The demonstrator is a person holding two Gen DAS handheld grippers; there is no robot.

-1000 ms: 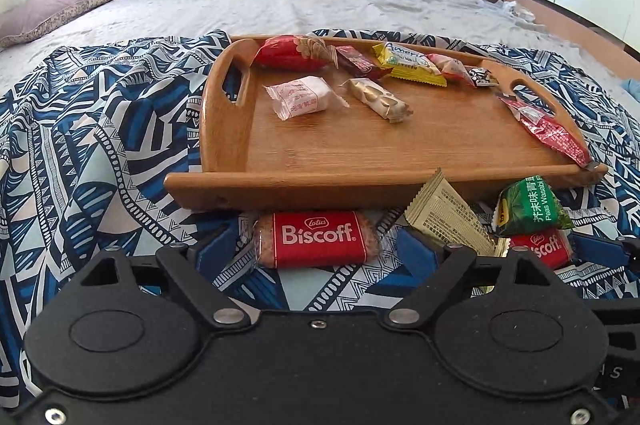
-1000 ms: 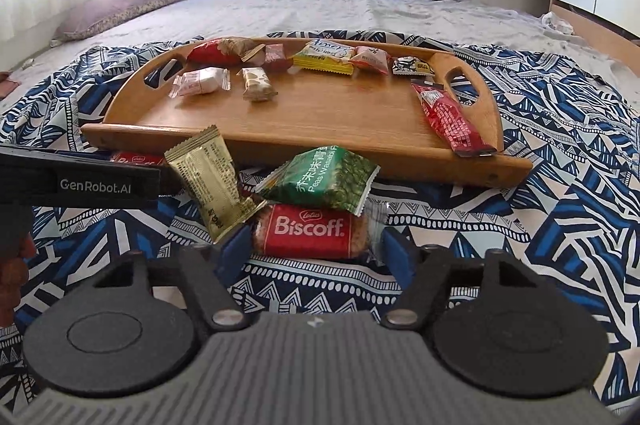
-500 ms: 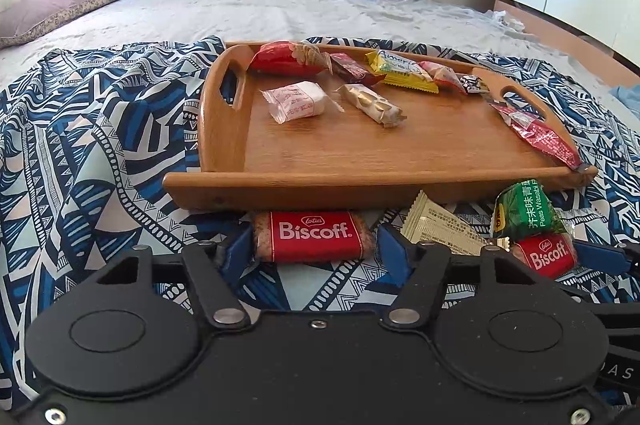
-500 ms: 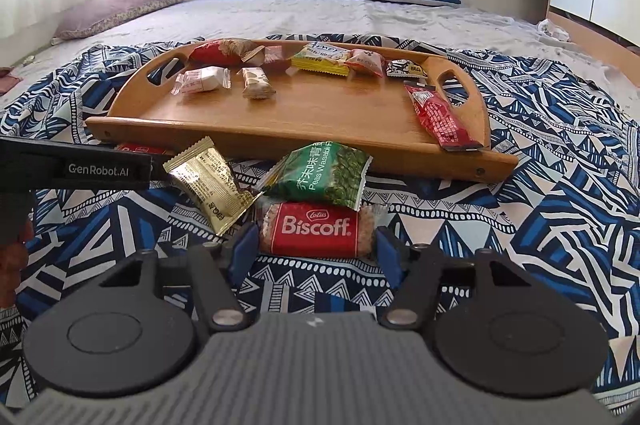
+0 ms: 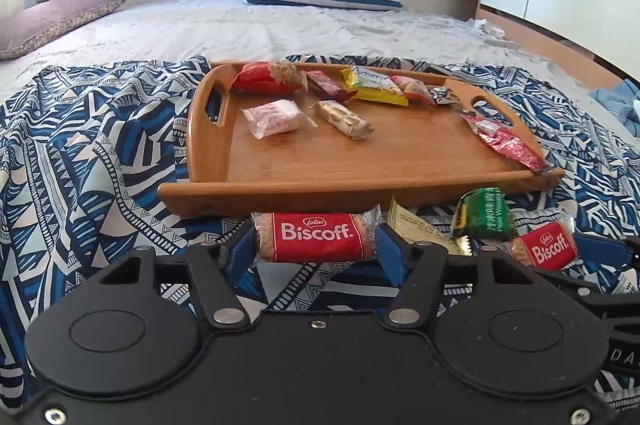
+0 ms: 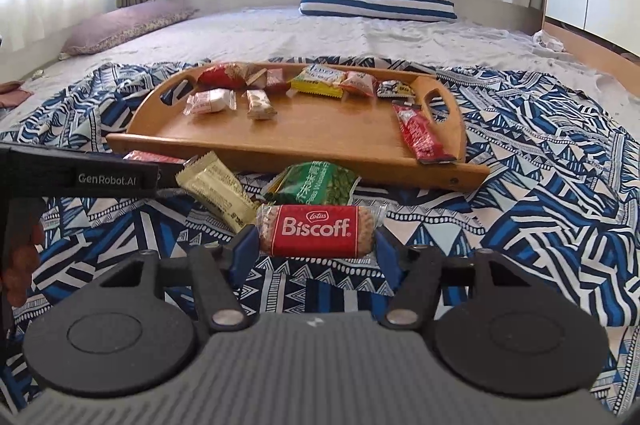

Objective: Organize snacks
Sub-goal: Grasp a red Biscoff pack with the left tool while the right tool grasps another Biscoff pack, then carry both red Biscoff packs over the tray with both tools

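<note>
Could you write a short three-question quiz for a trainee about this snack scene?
1. True or false: each gripper grips a Biscoff packet.
2. What does the green pea packet rest on: A) the tray, B) the patterned cloth?
3. Which snack lies along the wooden tray's right side?

Key:
1. True: left gripper and right gripper each hold one.
2. B, the patterned cloth.
3. The long red packet.

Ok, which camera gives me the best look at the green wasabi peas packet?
The right wrist view: the green peas packet lies face-up just behind the held Biscoff, print readable. The left wrist view catches it off to the right edge-on, crumpled and partly hidden behind the other Biscoff.
</note>
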